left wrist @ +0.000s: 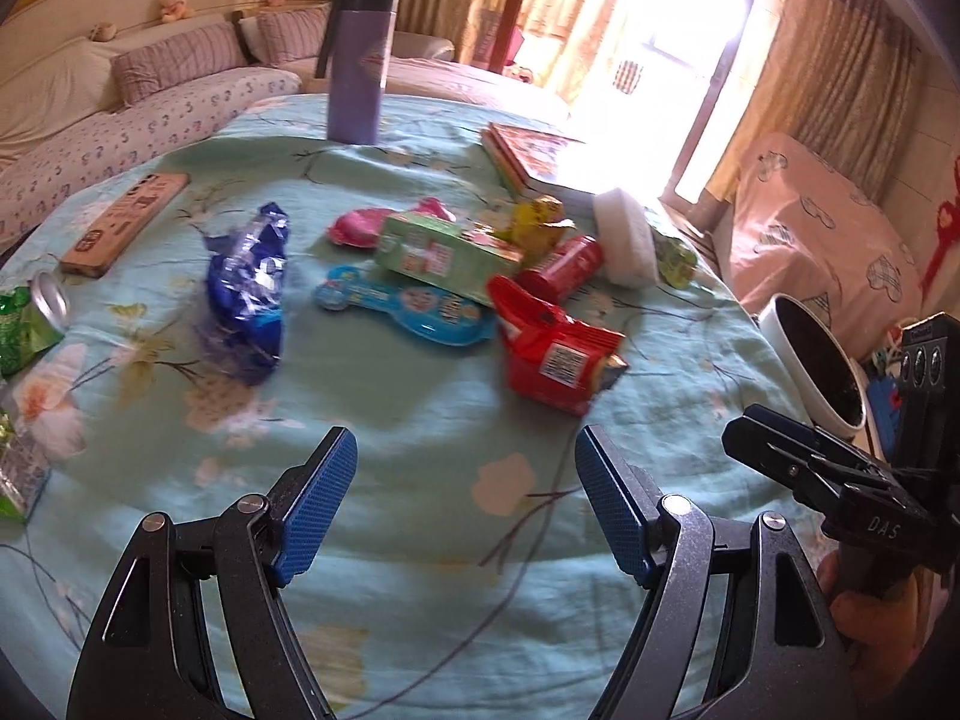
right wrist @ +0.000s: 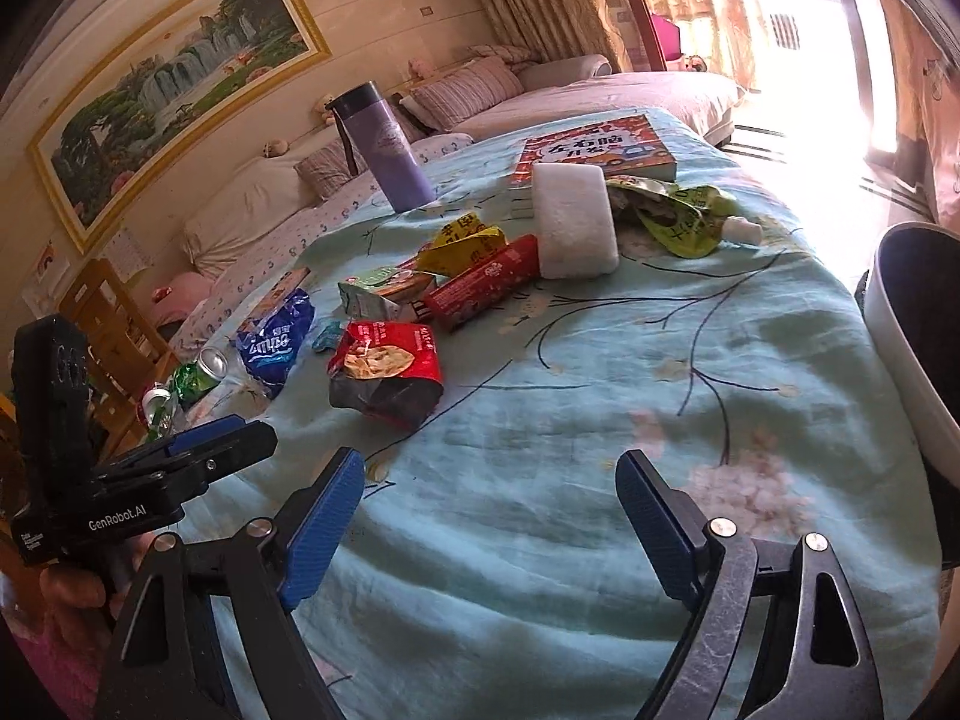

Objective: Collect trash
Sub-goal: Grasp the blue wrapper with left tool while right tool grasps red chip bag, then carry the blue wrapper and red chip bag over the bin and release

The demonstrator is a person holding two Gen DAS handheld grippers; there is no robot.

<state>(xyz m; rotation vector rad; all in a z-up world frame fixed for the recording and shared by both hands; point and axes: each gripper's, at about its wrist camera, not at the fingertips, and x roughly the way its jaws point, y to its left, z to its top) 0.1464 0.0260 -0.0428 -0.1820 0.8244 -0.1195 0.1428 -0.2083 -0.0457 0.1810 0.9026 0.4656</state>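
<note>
The left claw with blue pads is wide open over the teal flowered cloth — holding nothing. The right claw gapes empty too. Farther out lie a red crinkly snack bag and a blue wrapper — the white bin stands at the right edge.

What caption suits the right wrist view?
Open right hand-held gripper hovers over floral cloth before scattered wrappers, red packet nearest.

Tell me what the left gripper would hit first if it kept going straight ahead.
Probably the blue toy or the green box behind it. The left gripper is open over bare cloth, with the pile straight ahead; depth is hard to judge through the fisheye.
</note>
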